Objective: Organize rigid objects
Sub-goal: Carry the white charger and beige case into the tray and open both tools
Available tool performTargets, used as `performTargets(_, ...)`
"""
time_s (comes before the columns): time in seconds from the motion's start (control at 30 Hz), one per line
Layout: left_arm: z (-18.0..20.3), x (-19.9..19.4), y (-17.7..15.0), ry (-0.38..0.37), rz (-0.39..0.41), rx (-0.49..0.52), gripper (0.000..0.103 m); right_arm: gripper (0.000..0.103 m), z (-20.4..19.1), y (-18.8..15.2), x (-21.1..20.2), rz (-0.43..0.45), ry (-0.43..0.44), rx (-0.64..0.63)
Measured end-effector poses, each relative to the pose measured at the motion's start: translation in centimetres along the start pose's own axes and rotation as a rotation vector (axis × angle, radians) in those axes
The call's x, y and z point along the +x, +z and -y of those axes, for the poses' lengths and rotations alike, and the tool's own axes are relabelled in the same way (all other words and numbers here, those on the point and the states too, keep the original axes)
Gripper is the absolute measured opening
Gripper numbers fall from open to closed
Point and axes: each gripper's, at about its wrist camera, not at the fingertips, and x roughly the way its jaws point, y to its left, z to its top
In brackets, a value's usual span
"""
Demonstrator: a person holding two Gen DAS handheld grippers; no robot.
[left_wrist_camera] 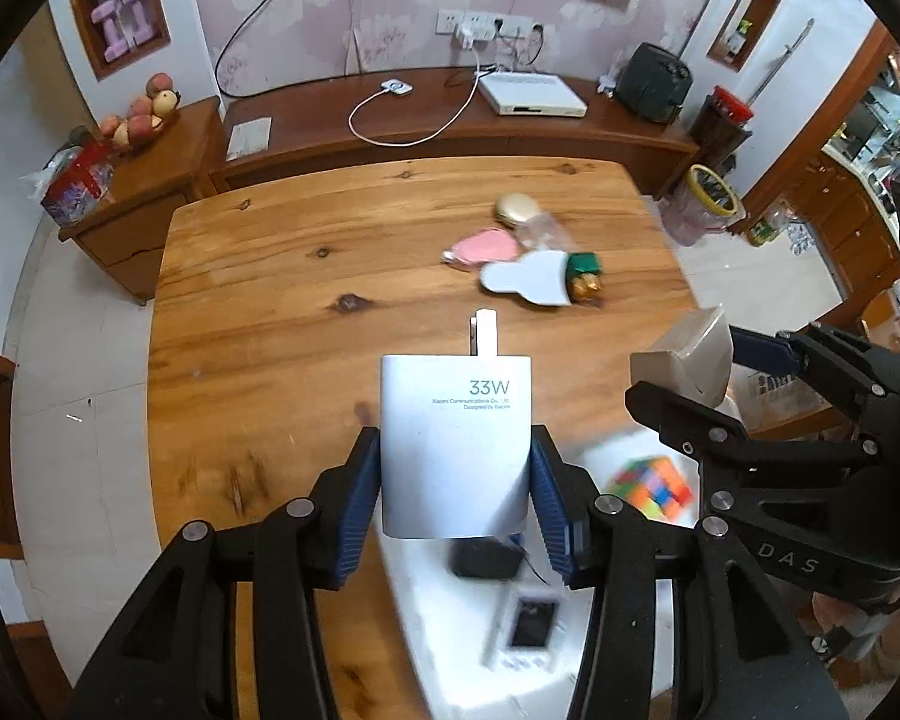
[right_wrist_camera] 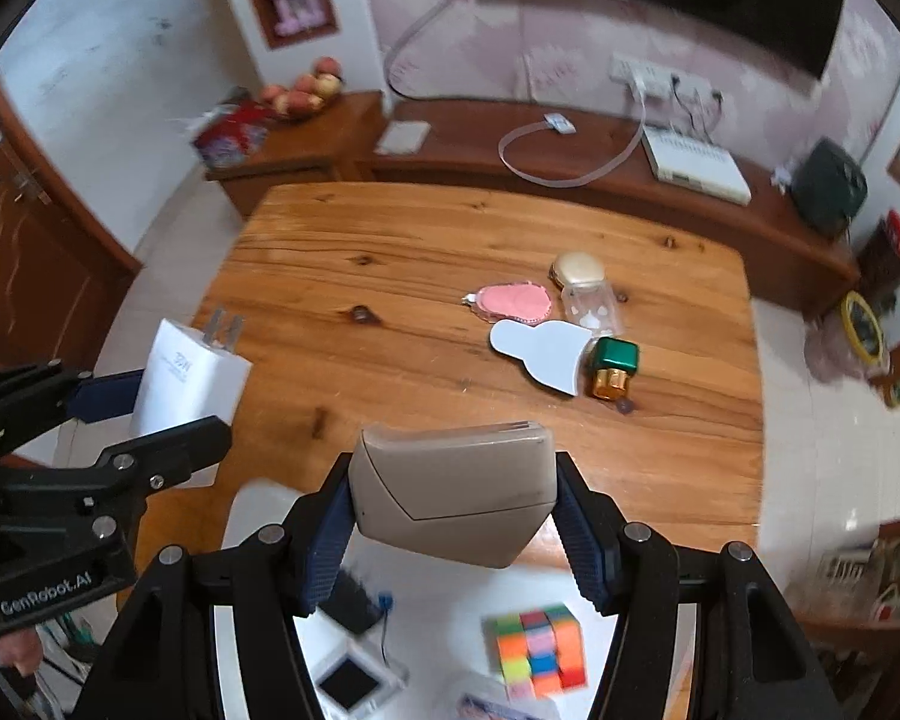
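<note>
Left gripper (left_wrist_camera: pixel 455 480): closed on the white charger (left_wrist_camera: pixel 455 444), blue pads pressed to both its sides, held above the table with the prongs pointing away
Right gripper (right_wrist_camera: pixel 455 510): closed on the beige case (right_wrist_camera: pixel 453 495), pads against its two ends, lifted clear of the table
Charger: marked 33W, over the near part of the wooden table (left_wrist_camera: pixel 306 276), touching nothing but the pads
Beige case: in the left wrist view just right of the charger, apart from it
White tray (left_wrist_camera: pixel 450 618): below both grippers at the near table edge
In the tray: a coloured puzzle cube (right_wrist_camera: pixel 537 648), a small black block (right_wrist_camera: pixel 349 597) with a blue wire, a white device with a dark screen (right_wrist_camera: pixel 354 684)
Far right of the table: a pink pad (right_wrist_camera: pixel 513 303), a clear bottle with a cream cap (right_wrist_camera: pixel 588 294), a white bottle-shaped card (right_wrist_camera: pixel 543 357), a green-capped gold bottle (right_wrist_camera: pixel 612 369) lying just beside the card
Beyond the table: long wooden sideboard (left_wrist_camera: pixel 450 132) with a white box (left_wrist_camera: pixel 531 95) and a looped white cable (left_wrist_camera: pixel 402 114)
</note>
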Motion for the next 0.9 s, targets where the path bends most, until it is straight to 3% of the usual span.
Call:
performTargets(0.2, 3.9, -1.1, -5.1, 0.004, -0.007, 0.035, 0.051, 0.063, -0.5, -5.3, -4.1, 0.051, 0.005, -0.095)
performTargets(0.43, 6.9, -1.0, -9.6, 0.035, -0.004, 0.053, 0.051, 0.063, -0.5, -12.1, -5.3, 0.031, -0.019, -0.156)
performTargets(0.67, 7.8, 1.1, -12.2, 0.056, -0.031, 0.036, 0.051, 0.063, 0.7, -16.1, -4.4, -0.003, -0.045, -0.130)
performTargets(0.9, 8.3, 5.1, -14.2, 0.052, -0.112, 0.038, 0.051, 0.063, 1.1, -19.2, -1.9, -0.064, -0.075, -0.120)
